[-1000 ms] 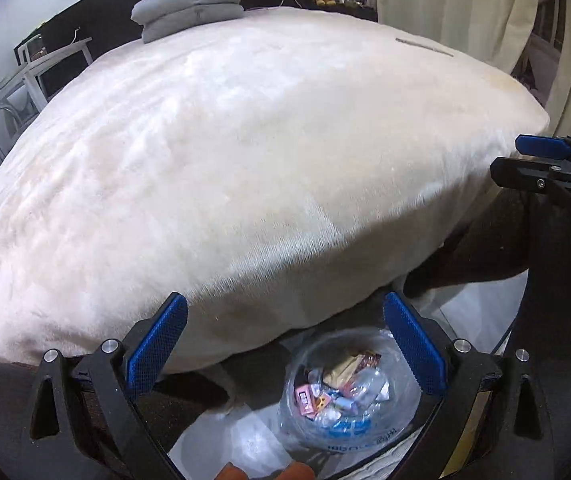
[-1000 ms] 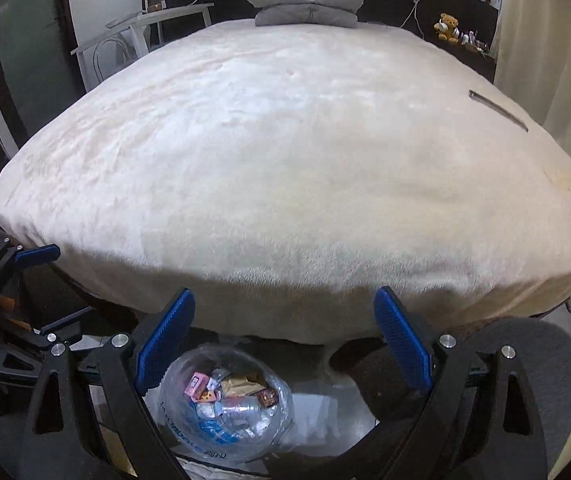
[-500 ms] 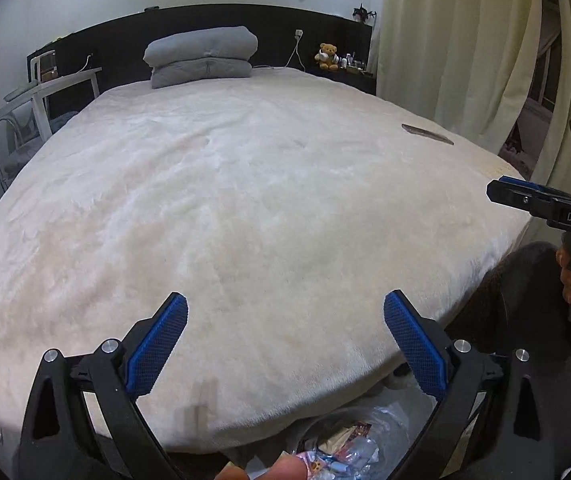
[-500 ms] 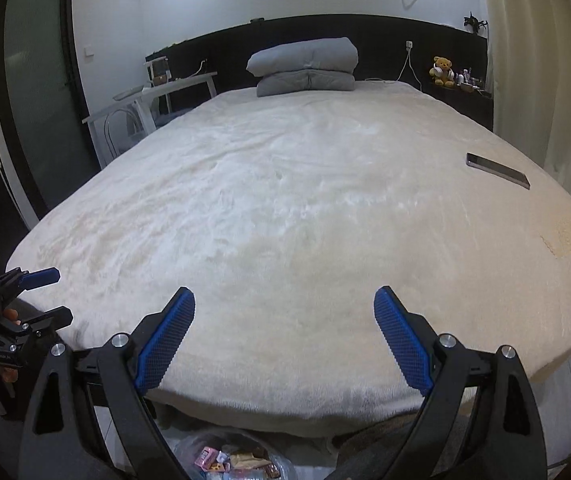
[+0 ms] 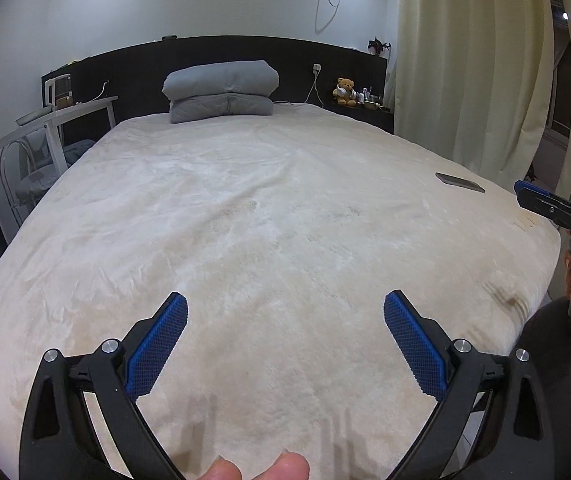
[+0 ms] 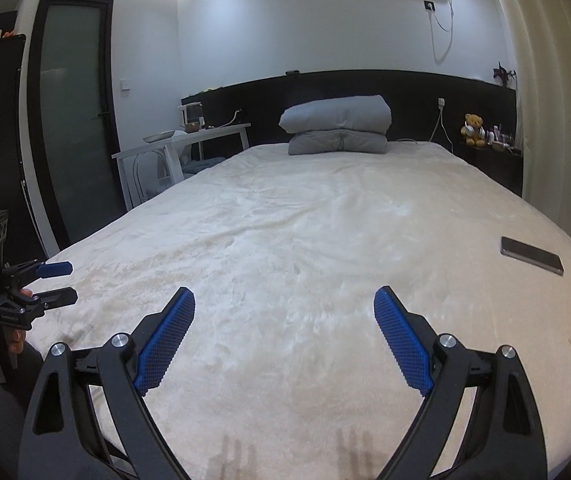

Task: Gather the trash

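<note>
right wrist: phone (image 6: 532,256) on bed (image 6: 305,264)

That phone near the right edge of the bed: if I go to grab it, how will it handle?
The phone looks thin, stiff and smooth, so probably slippery between the pads. It lies flat on the plush cover, so getting under its edges may be hard. A push would likely slide it, not roll.

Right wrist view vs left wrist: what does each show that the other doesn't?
Right wrist only: the dark-framed frosted door and the left gripper, seen side-on, fingers apart and empty.

Left wrist only: the window behind the curtain, and fingertips at the bottom edge.

Both: the cream bed, stacked grey pillows, teddy bear, phone, white side table and headboard.
</note>
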`<state>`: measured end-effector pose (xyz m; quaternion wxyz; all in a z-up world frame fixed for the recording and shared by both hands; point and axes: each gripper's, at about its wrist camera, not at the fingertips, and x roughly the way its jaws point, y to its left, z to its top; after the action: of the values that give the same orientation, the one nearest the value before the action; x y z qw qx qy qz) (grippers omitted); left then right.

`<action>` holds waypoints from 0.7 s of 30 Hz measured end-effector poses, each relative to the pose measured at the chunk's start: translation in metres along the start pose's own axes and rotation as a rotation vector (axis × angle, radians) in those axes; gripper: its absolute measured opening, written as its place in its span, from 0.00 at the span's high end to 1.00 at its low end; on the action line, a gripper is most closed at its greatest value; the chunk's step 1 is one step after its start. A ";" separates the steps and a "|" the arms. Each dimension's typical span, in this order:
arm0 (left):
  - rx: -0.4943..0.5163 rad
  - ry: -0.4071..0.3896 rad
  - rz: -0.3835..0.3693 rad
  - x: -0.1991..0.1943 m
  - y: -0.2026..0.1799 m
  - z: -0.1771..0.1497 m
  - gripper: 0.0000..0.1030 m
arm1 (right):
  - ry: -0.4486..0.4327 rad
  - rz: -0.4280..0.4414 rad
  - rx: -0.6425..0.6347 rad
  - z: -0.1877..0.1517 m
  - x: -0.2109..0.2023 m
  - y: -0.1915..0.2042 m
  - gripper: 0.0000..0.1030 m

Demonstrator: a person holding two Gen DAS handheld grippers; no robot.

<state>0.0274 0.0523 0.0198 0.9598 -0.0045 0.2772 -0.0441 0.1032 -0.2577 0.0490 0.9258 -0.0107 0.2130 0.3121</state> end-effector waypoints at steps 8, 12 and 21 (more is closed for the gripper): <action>0.048 -0.032 -0.069 0.029 0.020 0.015 0.06 | -0.038 0.029 0.002 0.014 0.029 -0.026 0.13; 0.077 -0.038 -0.084 0.037 0.016 0.015 0.06 | -0.025 0.036 0.034 0.013 0.036 -0.037 0.13; 0.085 -0.007 -0.057 0.041 0.012 0.009 0.06 | 0.001 0.048 0.035 0.009 0.038 -0.036 0.13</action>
<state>0.0673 0.0602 0.0053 0.9585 0.0280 0.2714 -0.0832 0.1553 -0.2637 0.0380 0.9180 0.0107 0.2191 0.3304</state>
